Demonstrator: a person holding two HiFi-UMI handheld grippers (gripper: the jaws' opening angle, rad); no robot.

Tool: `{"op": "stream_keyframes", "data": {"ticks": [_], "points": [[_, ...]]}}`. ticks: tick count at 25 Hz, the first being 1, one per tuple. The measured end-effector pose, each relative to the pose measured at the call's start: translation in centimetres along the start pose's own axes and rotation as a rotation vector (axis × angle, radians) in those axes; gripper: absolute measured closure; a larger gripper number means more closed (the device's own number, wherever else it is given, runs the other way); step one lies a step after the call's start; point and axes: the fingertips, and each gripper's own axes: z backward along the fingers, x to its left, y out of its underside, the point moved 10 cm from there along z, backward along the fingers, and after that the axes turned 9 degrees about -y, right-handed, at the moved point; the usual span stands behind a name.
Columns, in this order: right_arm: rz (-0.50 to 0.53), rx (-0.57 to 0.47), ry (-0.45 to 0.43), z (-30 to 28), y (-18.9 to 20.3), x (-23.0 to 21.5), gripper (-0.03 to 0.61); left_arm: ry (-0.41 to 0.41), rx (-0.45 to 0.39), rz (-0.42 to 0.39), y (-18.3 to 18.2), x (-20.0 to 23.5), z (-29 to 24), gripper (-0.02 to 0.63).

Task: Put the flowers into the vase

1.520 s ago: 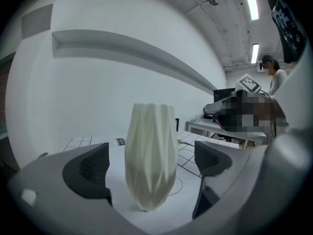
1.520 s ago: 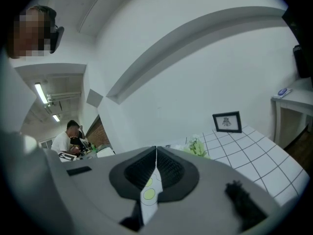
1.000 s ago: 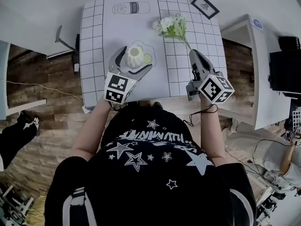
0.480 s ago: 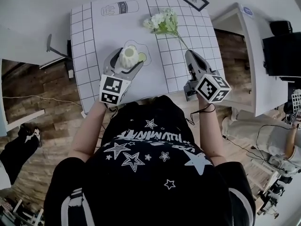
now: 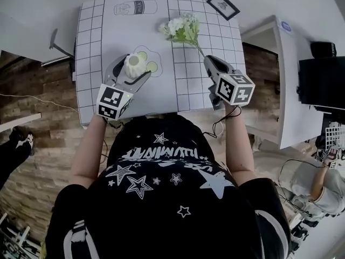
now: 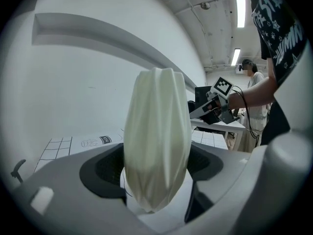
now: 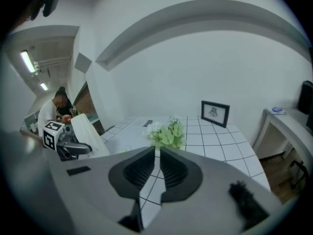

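**One Word Legible**

From my remote desk I read only "milk", lettered on the bottle drawing (image 5: 136, 7) at the far edge of the gridded table mat (image 5: 102, 42). The white lettering across the person's black T-shirt (image 5: 161, 209) I cannot make out.

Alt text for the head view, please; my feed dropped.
Seen from above, a person at a grid-patterned table grips a white vase with the left gripper while the right gripper pinches the flowers by the stem end.
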Motion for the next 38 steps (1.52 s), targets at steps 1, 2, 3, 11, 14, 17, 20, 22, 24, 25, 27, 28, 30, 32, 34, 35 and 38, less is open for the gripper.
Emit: {"op": "stream_keyframes", "data": {"ticks": [1,2,3,11,14,17,20,22,24,25,27,28,30,32,34,35,38], "points": [[0.016,0.032,-0.009,-0.4,-0.1,-0.6,0.547,-0.011,-0.002,0.005,0.0,-0.1,0.0,0.232],[0.032,0.066,-0.020,-0.8,-0.2,-1.2,0.499,-0.023,-0.005,0.010,0.0,-0.2,0.1,0.232],[0.046,0.107,-0.035,-1.2,-0.4,-1.8,0.485,-0.034,-0.006,0.016,0.1,-0.3,0.1,0.232],[0.097,0.418,-0.160,-6.0,-2.4,-6.0,0.445,-0.084,0.001,0.032,0.1,-0.6,0.2,0.232],[0.111,0.529,-0.194,-8.0,-2.8,-7.1,0.436,-0.106,-0.007,0.046,0.1,-0.7,0.3,0.232],[0.118,0.629,-0.220,-9.7,-2.5,-7.8,0.430,-0.130,-0.017,0.056,0.2,-0.9,0.4,0.232],[0.111,0.672,-0.214,-11.2,-2.1,-8.5,0.428,-0.144,-0.020,0.056,0.4,-1.0,0.5,0.230],[0.089,0.675,-0.207,-12.0,-1.8,-9.0,0.428,-0.146,-0.021,0.058,0.5,-1.0,0.4,0.230],[0.067,0.697,-0.217,-12.8,-1.6,-9.3,0.429,-0.150,-0.025,0.065,0.4,-1.0,0.4,0.230],[0.066,0.717,-0.225,-13.2,-1.5,-9.4,0.429,-0.153,-0.027,0.067,0.4,-1.0,0.5,0.230],[0.080,0.759,-0.231,-13.9,-1.3,-9.4,0.430,-0.160,-0.030,0.073,0.4,-1.1,0.5,0.230],[0.090,0.778,-0.228,-14.2,-1.3,-9.4,0.430,-0.163,-0.031,0.074,0.4,-1.1,0.4,0.230],[0.103,0.807,-0.221,-14.7,-1.2,-9.5,0.430,-0.164,-0.032,0.070,0.5,-1.1,0.4,0.230],[0.111,0.830,-0.217,-15.1,-1.1,-9.5,0.432,-0.162,-0.033,0.069,0.5,-1.1,0.4,0.230],[0.122,0.849,-0.218,-15.4,-1.1,-9.3,0.454,-0.161,-0.034,0.071,0.5,-1.1,0.4,0.230],[0.131,0.856,-0.218,-15.5,-1.2,-9.3,0.460,-0.161,-0.033,0.072,0.5,-1.1,0.4,0.230],[0.157,0.867,-0.208,-15.7,-1.3,-9.1,0.473,-0.162,-0.035,0.076,0.5,-1.1,0.4,0.229]]}}
